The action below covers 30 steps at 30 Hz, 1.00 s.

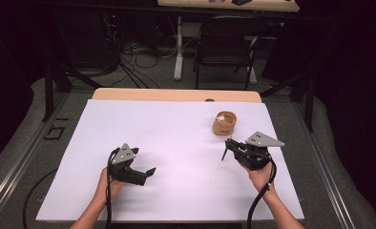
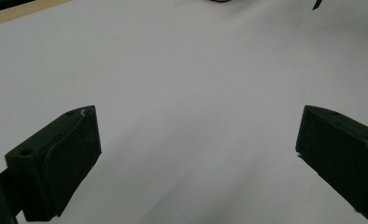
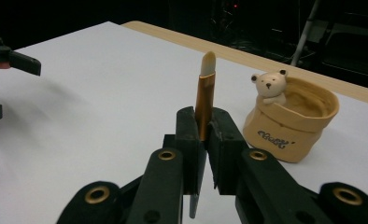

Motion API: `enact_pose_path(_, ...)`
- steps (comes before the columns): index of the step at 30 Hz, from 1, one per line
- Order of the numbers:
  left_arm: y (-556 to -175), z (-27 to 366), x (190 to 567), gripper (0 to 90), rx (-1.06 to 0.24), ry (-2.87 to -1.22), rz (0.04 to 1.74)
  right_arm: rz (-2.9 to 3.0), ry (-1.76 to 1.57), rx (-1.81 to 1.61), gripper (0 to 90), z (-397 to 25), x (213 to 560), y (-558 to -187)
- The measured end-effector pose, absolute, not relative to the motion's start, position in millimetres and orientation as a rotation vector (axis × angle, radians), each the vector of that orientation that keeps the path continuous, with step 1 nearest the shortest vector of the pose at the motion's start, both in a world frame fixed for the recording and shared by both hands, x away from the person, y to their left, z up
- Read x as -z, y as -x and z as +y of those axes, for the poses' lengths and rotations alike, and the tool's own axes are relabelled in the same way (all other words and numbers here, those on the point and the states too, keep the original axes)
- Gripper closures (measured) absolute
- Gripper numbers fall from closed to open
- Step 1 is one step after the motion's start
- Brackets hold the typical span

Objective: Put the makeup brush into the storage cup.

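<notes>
Brush (image 3: 204,95) clamped upright between the jaws of the right gripper (image 3: 203,135), copper-coloured ferrule above the pads, pale tip uppermost, dark handle hanging below. Seen from the high view as a thin dark sliver (image 1: 224,153) slanting down from the right gripper (image 1: 230,143), off the white table (image 1: 176,129). Stood just beside it, on the far right part of the table: tan cup (image 3: 292,123) with a small bear figure on its rim, apart from the brush, also seen at (image 1: 224,122). Left gripper (image 1: 148,172) held low over the near left part of the table, well apart from brush and cup, jaws spread wide with nothing between them but bare white surface (image 2: 196,116).
</notes>
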<state>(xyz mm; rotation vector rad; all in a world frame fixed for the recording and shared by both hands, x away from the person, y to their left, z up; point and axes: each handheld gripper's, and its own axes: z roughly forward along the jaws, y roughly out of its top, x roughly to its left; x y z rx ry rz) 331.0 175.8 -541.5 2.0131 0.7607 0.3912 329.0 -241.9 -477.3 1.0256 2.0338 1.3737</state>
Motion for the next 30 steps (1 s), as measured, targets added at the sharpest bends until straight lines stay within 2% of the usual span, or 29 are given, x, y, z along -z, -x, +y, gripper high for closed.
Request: enact_pose_path(30, -333.9, 180.1, 540.8, 0.1, -0.401, -2.024, 0.771, 1.992, -1.084, -1.287, 83.6, -255.5, 449.7, -360.0)
